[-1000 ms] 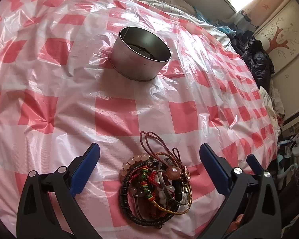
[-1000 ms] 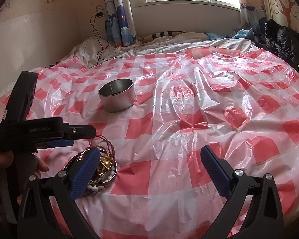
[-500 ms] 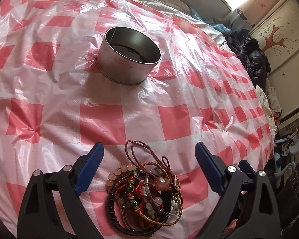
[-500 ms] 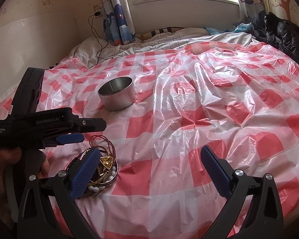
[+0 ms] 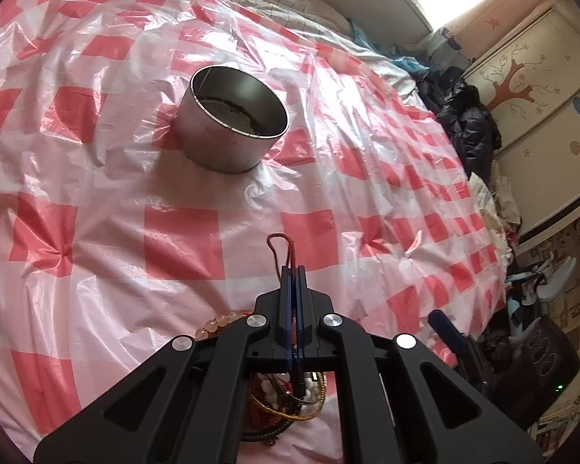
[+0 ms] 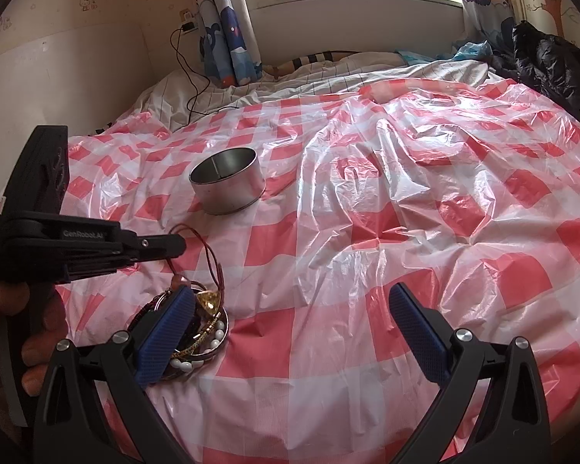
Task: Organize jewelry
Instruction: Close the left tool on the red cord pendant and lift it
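Observation:
A pile of bracelets and bead strings [image 6: 197, 321] lies on the red-and-white checked plastic sheet [image 6: 367, 232]; in the left wrist view the pile [image 5: 286, 398] is mostly hidden under the gripper. My left gripper [image 5: 290, 270] is shut on a dark red cord [image 5: 280, 243] whose loop sticks out past the fingertips; it also shows in the right wrist view [image 6: 174, 245], with the cord [image 6: 208, 259] running down to the pile. A round metal tin [image 5: 232, 123] stands open farther on. My right gripper [image 6: 290, 332] is open and empty, its left finger over the pile.
The sheet covers a bed and is wrinkled. A striped quilt [image 6: 309, 73] and a charger cable [image 6: 189, 89] lie at the bed's head by the wall. Dark clothes [image 6: 549, 62] are heaped at the right; a wardrobe [image 5: 541, 89] stands beyond the bed's edge.
My left gripper has closed from wide open onto the red cord, and its loop now stands up off the sheet. The right gripper has barely moved.

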The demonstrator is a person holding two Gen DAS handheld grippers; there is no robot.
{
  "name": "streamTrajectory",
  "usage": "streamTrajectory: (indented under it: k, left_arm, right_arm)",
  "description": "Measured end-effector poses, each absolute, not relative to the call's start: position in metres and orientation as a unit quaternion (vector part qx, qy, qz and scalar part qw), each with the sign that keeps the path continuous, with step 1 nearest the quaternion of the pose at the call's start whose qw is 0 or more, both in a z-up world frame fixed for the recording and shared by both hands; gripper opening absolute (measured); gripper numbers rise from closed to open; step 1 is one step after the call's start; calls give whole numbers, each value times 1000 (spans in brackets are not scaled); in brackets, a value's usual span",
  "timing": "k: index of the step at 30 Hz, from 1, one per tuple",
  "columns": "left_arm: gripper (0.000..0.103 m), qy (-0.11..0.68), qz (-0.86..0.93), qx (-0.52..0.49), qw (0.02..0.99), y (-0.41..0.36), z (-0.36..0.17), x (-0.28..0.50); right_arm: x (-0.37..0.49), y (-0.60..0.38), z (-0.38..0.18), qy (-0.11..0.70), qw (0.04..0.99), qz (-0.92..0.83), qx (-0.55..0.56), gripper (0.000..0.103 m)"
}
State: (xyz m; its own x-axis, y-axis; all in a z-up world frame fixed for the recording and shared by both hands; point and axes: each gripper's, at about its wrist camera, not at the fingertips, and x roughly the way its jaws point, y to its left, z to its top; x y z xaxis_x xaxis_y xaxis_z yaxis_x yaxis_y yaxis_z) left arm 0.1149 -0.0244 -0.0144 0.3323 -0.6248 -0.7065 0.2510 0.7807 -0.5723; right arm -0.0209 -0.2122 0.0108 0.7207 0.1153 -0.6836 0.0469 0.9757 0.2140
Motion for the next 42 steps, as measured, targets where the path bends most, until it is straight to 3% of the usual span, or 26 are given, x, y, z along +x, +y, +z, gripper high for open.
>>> streamTrajectory:
  k: [10, 25, 33, 40, 41, 42]
  left_arm:
    - [2, 449, -294, -203, 819, 13, 39, 113]
    - [2, 440, -286, -216, 824, 33, 43, 105]
    - [2, 439, -287, -217, 823, 32, 44, 105]
    - [2, 439, -287, -216, 824, 32, 44, 105]
    - [2, 439, -287, -217, 823, 32, 44, 105]
    - [2, 439, -287, -216, 823, 32, 43, 105]
  right_arm:
    - [-26, -173, 10, 376, 919, 106, 53, 97]
    - [-2, -112, -11, 435, 875, 184, -106, 97]
    - [3, -128, -10, 443, 873, 196, -54, 97]
    - [-10, -130, 0, 423, 875, 206, -112, 96]
    - [-10, -130, 1, 421, 874, 212, -119, 93]
    - [-10, -131, 2, 422, 871, 217, -128, 83]
